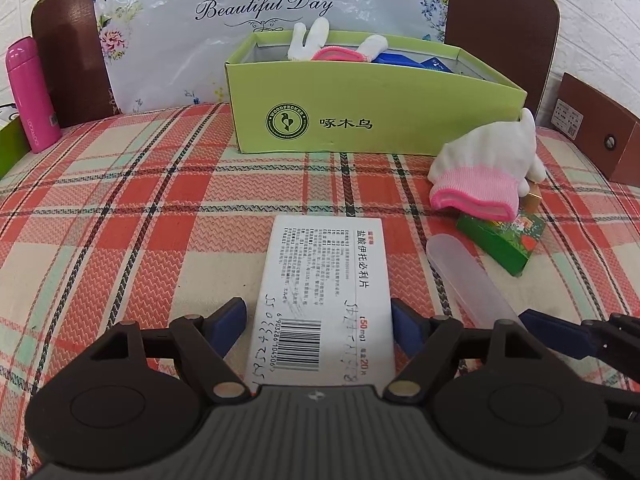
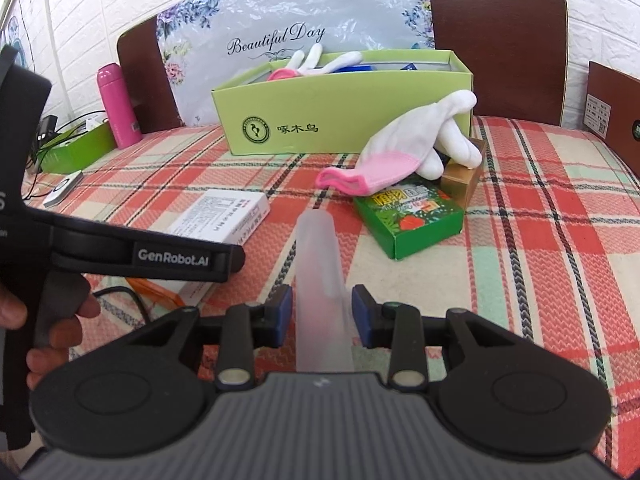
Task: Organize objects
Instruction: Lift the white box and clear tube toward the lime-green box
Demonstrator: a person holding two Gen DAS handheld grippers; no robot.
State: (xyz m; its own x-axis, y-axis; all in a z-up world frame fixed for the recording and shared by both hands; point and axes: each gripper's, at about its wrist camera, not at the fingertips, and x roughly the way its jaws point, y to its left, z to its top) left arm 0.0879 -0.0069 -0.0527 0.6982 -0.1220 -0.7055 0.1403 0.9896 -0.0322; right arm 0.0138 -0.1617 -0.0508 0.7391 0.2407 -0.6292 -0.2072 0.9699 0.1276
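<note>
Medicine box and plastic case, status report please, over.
Left gripper open astride white medicine box. Right gripper open around frosted plastic case, both on cloth. Green box ahead, path clear.

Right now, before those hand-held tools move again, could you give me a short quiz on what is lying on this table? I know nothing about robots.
1. Which thing lies between the right jaws?
A) a spoon
B) a translucent tube
C) a cup

2. True or false: a white glove with a pink cuff sits inside the light green box.

3. What colour is the bottle standing to the left of that box?

Key: 1 B; 2 true; 3 pink.
</note>
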